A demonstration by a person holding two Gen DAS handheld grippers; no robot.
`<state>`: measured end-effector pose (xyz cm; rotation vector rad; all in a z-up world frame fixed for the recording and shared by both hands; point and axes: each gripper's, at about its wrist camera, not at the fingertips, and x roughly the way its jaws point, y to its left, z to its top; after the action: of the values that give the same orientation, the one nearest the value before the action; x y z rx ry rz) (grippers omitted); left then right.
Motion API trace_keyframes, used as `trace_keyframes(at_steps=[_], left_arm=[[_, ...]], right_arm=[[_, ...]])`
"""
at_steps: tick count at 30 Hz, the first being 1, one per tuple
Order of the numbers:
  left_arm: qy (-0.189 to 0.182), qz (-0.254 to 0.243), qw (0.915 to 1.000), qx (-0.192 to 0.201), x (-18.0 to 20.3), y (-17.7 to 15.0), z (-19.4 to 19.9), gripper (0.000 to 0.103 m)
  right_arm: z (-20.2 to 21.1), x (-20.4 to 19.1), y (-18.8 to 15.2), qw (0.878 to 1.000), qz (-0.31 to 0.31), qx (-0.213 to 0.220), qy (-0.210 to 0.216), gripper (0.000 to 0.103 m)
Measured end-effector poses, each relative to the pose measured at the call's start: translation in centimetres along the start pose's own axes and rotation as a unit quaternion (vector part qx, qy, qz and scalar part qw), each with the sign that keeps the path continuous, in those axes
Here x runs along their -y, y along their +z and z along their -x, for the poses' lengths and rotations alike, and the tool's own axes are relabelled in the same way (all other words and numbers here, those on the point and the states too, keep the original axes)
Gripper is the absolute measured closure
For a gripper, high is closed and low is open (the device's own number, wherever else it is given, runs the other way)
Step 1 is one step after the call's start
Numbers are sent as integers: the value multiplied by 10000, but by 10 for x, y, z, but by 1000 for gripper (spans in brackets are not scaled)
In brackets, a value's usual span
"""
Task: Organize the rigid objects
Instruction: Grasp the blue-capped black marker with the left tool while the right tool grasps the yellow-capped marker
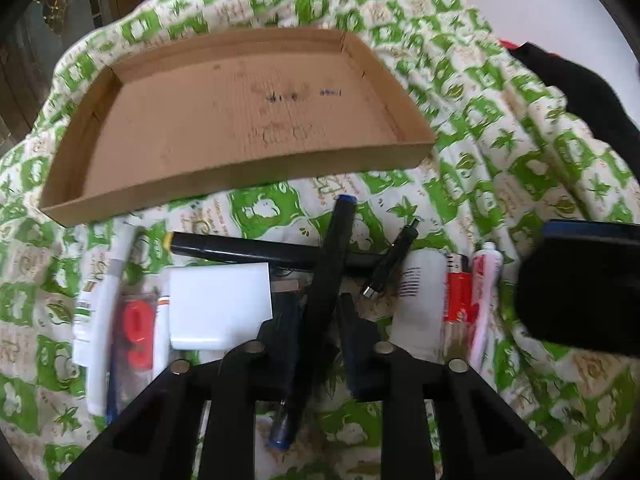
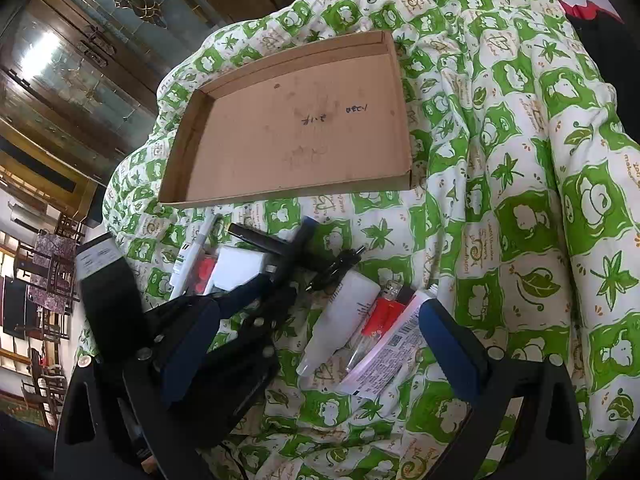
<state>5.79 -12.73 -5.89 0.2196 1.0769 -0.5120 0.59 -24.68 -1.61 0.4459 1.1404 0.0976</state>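
A shallow cardboard tray [image 1: 240,168] [image 2: 280,196] lies on a green and white quilt. In front of it lies a row of items: a white tube [image 1: 100,304], a red number nine [image 1: 138,326], a white box [image 1: 220,304], two crossed black markers [image 1: 328,272], a white bottle [image 1: 420,304] [image 2: 344,316], a red lighter [image 1: 458,296] [image 2: 380,316] and a toothpaste tube [image 1: 484,292] [image 2: 384,356]. My left gripper [image 1: 318,320] [image 2: 256,292] is around one black marker, jaws close beside it. My right gripper [image 2: 316,340] is open above the bottle, lighter and toothpaste.
The quilt [image 2: 520,200] is wrinkled and bulges at the right. A black cloth [image 1: 580,92] lies at the far right. The right gripper's body [image 1: 580,280] shows at the right of the left wrist view. Glass cabinet doors [image 2: 80,60] and chairs stand behind.
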Motion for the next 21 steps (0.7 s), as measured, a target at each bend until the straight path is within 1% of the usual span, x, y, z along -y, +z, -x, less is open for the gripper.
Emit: trace_keyframes(at_steps=[2, 5, 10, 12, 17, 21], left_arm=[[88, -29, 9999, 75, 1, -2, 0, 85], [87, 16, 10000, 46, -3, -8, 6, 87], [-37, 268, 9996, -16, -18, -31, 25, 88], [22, 322, 9995, 35, -23, -41, 38, 88], [-74, 704, 9974, 139, -49, -56, 60, 88], [-148, 853, 9962, 122, -56, -61, 57, 88]], right_arm=[[1, 1, 0, 10000, -12, 27, -10, 3], [2, 3, 2, 10000, -33, 69, -37, 3], [5, 7, 3, 9999, -72, 128, -47, 3], [6, 6, 3, 9998, -48, 157, -64, 3], [3, 3, 1, 9998, 36, 148, -148, 3], [-2, 1, -1, 9997, 77, 98, -211, 3]])
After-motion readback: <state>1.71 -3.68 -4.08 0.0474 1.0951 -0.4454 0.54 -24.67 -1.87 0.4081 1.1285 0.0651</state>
